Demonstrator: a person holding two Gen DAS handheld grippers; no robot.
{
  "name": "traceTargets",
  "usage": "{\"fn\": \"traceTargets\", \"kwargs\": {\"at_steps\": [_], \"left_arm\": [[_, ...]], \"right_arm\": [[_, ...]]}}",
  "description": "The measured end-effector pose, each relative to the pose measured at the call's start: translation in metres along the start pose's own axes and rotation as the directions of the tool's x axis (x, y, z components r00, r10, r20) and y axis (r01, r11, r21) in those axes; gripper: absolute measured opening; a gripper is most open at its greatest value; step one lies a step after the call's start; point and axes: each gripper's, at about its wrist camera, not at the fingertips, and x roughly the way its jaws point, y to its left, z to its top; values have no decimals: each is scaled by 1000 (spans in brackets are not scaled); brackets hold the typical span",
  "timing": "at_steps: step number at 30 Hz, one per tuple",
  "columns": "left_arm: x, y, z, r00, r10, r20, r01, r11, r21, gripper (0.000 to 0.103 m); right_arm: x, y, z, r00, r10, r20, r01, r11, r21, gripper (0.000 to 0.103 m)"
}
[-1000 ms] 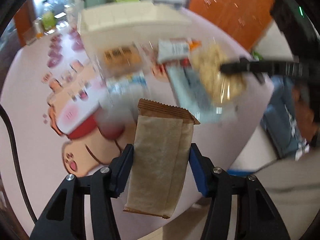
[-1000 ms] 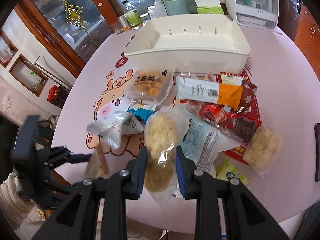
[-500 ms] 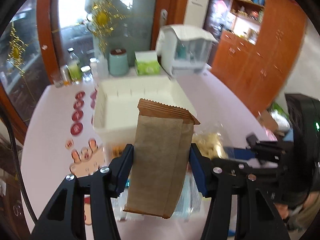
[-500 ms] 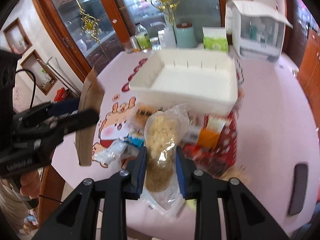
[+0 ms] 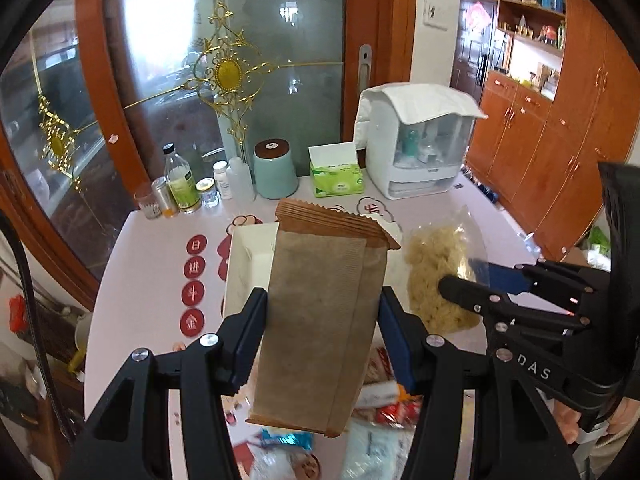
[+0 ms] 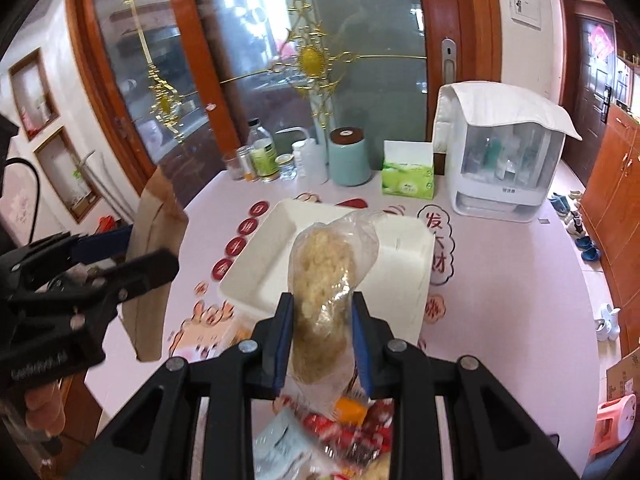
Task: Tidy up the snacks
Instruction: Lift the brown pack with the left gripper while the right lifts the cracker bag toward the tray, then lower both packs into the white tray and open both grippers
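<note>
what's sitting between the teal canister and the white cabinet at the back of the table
A green tissue box stands between the teal canister and the white cabinet, clearest in the right wrist view.

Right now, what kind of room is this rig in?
Most likely a home dining area: a round table with a printed cover, a tissue box and bottles at its back, glass sliding doors and wooden cabinets around.

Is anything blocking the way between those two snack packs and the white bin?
Nothing visible. The brown packet and the clear bag are held up in front of the white bin, whose visible inside looks bare.
</note>
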Motion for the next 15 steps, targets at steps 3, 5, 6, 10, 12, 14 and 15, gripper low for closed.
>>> {"fn": "traceTargets", "kwargs": {"at_steps": [3, 5, 6, 10, 12, 14, 15], "left_arm": [[40, 9, 15, 999, -9, -40, 9, 1000, 4, 54], [70, 15, 19, 997, -15, -76, 16, 1000, 5, 54], [89, 19, 21, 995, -22, -97, 22, 1000, 1, 54], [140, 27, 16, 989, -27, -147, 28, 1000, 5, 54], [162, 29, 9, 985, -24, -170, 27, 1000, 12, 54], [179, 31, 3, 982, -41, -185, 43, 999, 10, 60], [186, 32, 1, 979, -60, -194, 62, 998, 5, 73]], "right_arm": [[30, -10, 19, 999, -23, -27, 24, 999, 38, 28], [51, -16, 28, 998, -38, -51, 41, 997, 60, 28], [61, -18, 31, 997, -50, -64, 54, 996, 68, 28], [106, -28, 36, 989, -91, -118, 101, 991, 83, 28], [124, -30, 35, 984, -101, -144, 114, 990, 87, 29], [141, -33, 32, 980, -106, -168, 123, 988, 94, 29], [147, -34, 30, 979, -102, -176, 120, 988, 99, 30]]}}
